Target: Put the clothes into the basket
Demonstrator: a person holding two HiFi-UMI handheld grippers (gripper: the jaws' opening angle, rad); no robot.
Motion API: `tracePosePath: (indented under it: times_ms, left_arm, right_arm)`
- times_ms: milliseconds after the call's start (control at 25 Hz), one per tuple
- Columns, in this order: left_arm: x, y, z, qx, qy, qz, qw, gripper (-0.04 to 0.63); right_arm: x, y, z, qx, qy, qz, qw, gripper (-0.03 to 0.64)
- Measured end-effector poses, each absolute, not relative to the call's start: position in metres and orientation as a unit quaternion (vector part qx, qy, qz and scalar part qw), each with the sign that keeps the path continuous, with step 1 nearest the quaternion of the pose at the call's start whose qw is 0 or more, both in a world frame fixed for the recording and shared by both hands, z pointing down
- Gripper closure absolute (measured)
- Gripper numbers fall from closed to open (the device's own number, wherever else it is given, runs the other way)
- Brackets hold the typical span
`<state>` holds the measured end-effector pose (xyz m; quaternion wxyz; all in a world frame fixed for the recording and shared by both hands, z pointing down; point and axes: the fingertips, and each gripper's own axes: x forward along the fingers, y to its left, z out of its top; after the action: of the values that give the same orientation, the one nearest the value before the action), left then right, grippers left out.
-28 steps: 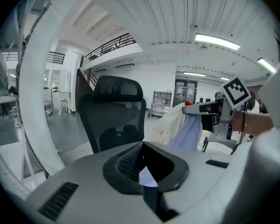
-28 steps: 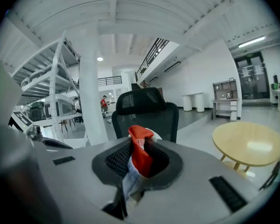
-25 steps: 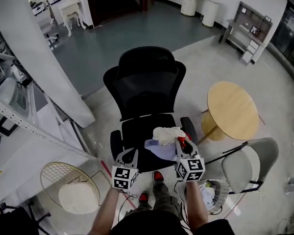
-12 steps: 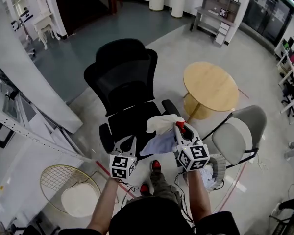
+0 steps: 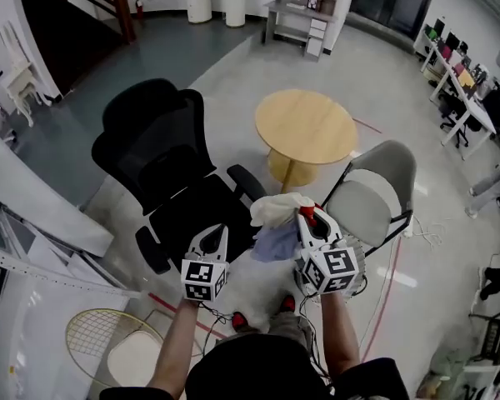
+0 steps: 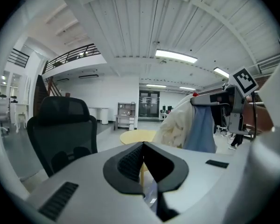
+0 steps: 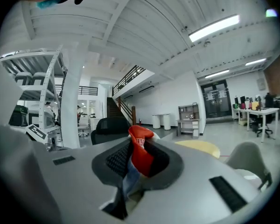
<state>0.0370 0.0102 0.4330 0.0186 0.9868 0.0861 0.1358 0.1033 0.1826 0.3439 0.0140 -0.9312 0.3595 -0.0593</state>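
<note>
Lifted clear of the black chair (image 5: 179,215) since a second ago: clothes (image 5: 277,222) (cream, blue, a red scrap), pinched between the nearly closed jaws of the right gripper (image 5: 309,217) and hanging below them. Left gripper (image 5: 214,234) alongside, jaws together on nothing. Pickup apparently done; basket drop still ahead.

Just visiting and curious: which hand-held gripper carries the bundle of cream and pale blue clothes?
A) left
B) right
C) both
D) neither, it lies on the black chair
B: the bundle of cream and pale blue clothes hangs pinched between the jaws of the right hand-held gripper; the left hand-held gripper is shut on nothing.
</note>
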Motion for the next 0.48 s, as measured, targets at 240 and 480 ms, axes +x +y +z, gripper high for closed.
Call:
tracePosePath:
  times_ms: [240,480]
  left_arm:
    - [0.072,0.094,0.428,0.982,0.134,0.132,0.014,0.589]
    - [0.086,0.17,0.426,0.976,0.17,0.132,0.018,0.589]
  right_arm:
    - [0.115,0.278,0.325,-0.948,0.314,-0.039,0.018,0.555]
    - [0.119,0.357,0.314,-0.96,0.279,-0.03,0.018,0.556]
